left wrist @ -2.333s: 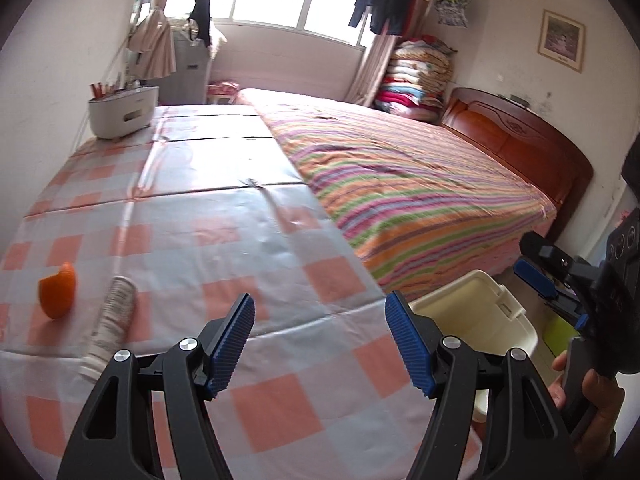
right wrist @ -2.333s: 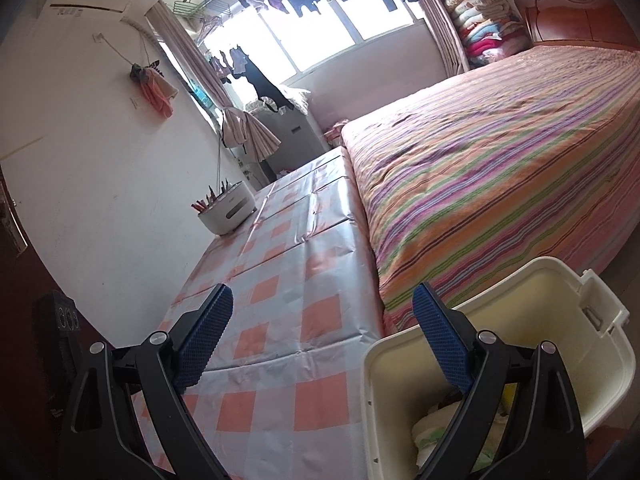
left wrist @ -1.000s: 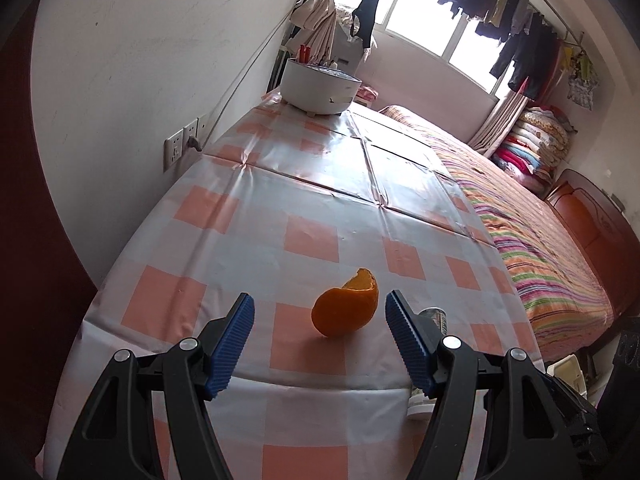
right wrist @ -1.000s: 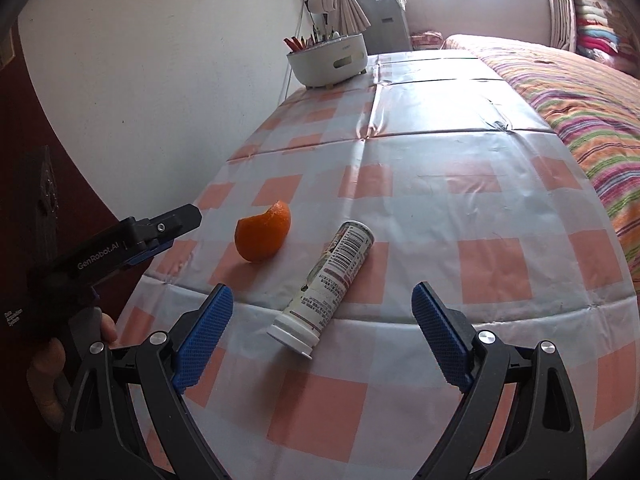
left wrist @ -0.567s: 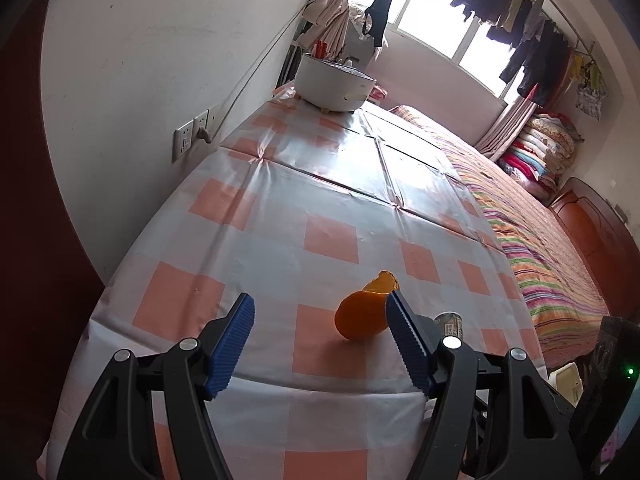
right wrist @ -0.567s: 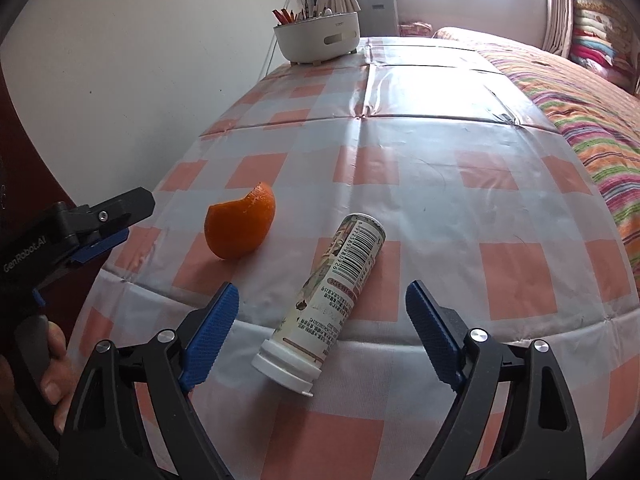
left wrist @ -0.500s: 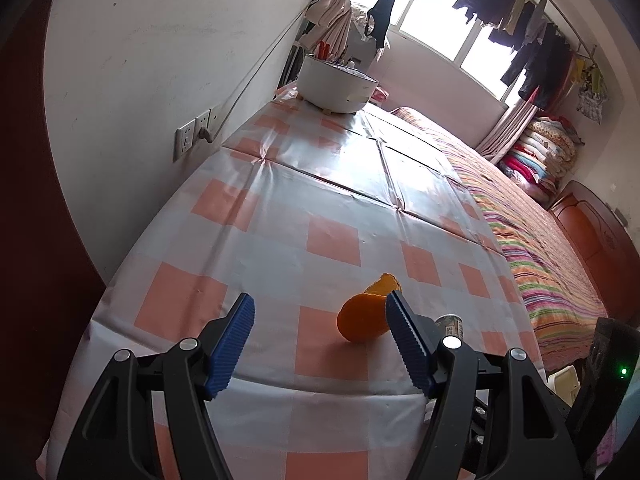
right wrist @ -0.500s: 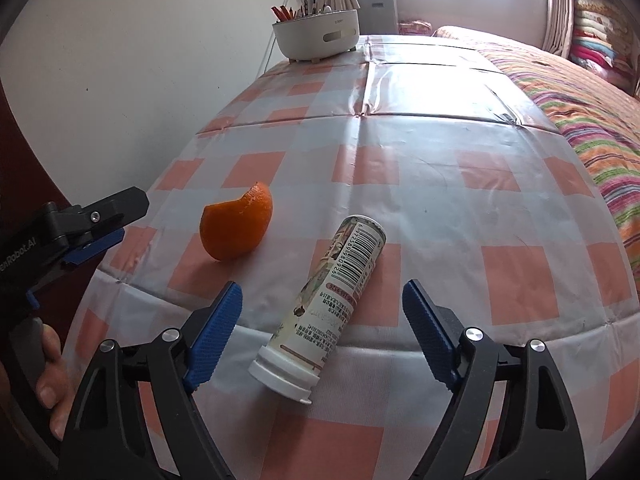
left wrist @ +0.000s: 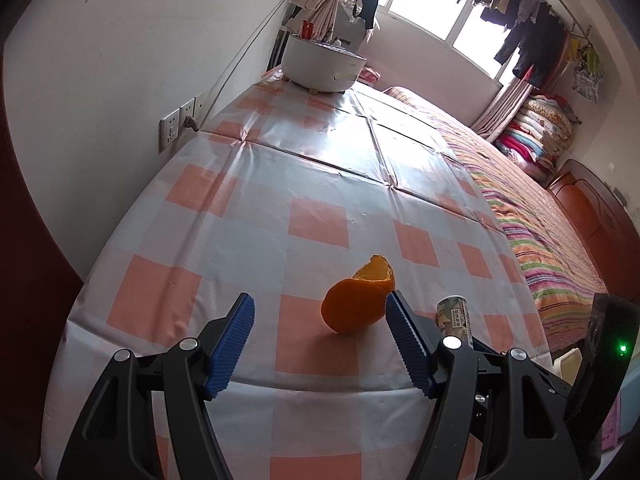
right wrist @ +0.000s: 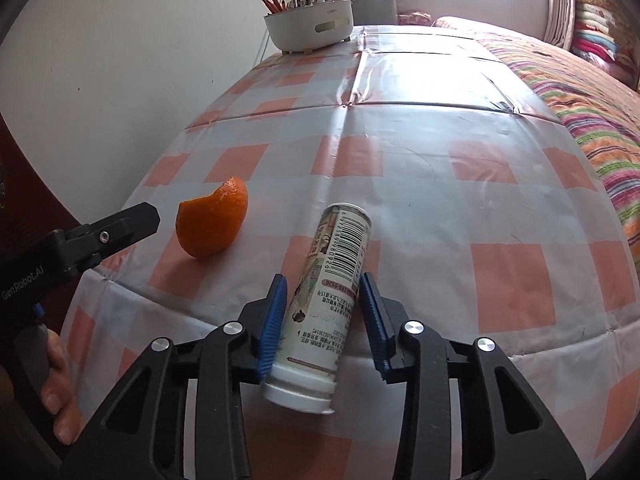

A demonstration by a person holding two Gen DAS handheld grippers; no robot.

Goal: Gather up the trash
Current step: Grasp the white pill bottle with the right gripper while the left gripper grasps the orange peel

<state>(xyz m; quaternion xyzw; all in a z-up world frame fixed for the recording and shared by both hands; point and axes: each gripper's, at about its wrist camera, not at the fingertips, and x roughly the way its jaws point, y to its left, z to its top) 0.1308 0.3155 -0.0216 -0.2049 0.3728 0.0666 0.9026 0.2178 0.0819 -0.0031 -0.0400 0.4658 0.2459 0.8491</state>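
A table (right wrist: 420, 152) under an orange-checked cloth stands between a white wall and a striped bed (left wrist: 532, 216), bearing a white caddy (right wrist: 310, 34) of pens, an orange peel (left wrist: 356, 304) before the spread left gripper (left wrist: 318, 344), and a lying bottle (right wrist: 328, 300) between the right gripper (right wrist: 322, 312)'s narrowed fingers, contact unclear.

In the left wrist view, the right finger of the left gripper (left wrist: 320, 330) hides most of the tube (left wrist: 454, 314); only its far end shows, at about 4 o'clock from the orange peel (left wrist: 357, 303). A pale bin (left wrist: 568, 362) at 4 o'clock is mostly hidden by the dark device beside it. In the right wrist view, the tube's (right wrist: 326, 308) white cap is blurred and its small print unreadable. The pads of the right gripper (right wrist: 323, 314) flank it; contact cannot be judged. The hand (right wrist: 54, 384) at 8 o'clock is cut off by the edge.
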